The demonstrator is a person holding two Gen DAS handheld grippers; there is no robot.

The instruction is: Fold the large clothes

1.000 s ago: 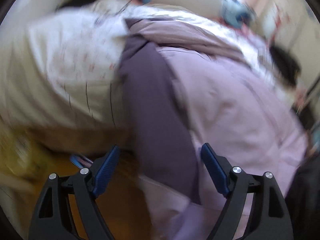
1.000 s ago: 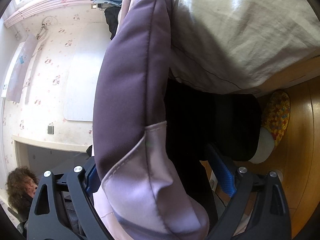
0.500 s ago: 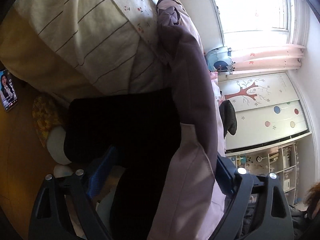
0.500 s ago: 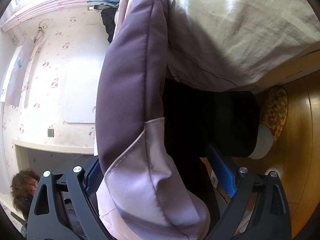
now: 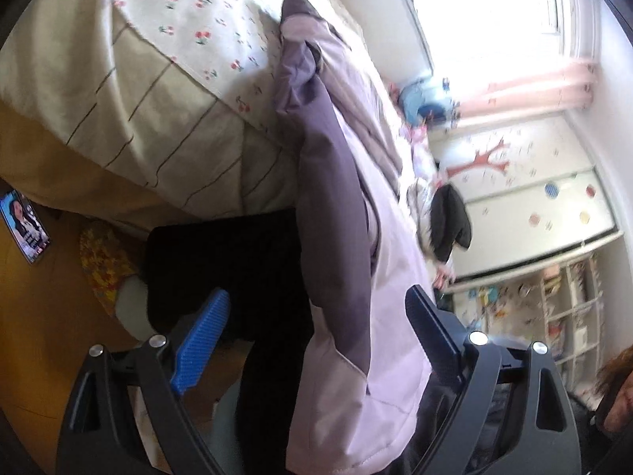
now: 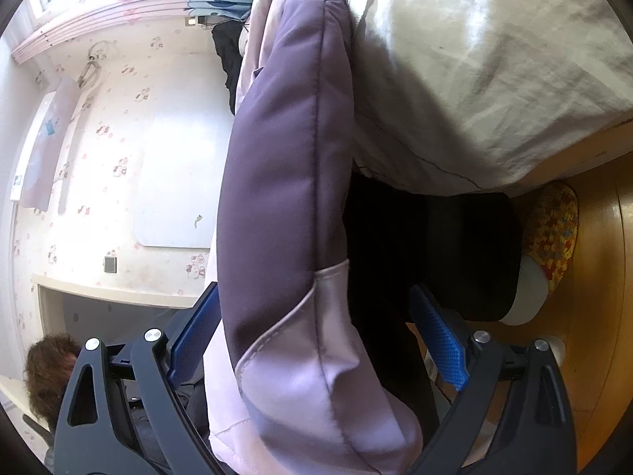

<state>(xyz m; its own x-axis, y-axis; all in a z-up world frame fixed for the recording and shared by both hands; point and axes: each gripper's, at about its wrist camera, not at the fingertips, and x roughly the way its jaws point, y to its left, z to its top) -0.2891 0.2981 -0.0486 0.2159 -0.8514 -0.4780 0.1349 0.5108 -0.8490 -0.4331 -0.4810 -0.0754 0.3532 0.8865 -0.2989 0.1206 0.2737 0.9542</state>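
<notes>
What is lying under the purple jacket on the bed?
The purple jacket lies on a cherry-print quilt covering the bed; its lower end hangs over something black. What the jacket covers cannot be seen.

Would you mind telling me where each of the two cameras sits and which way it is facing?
Left wrist: sits on the left gripper, looks along its open fingers at the purple jacket hanging off the bed, toward the window; its own fingers show.
Right wrist: sits on the right gripper, looks at the jacket's sleeve between its open fingers, wall behind.
Shared: the jacket, the bed, the patterned slipper.
</notes>
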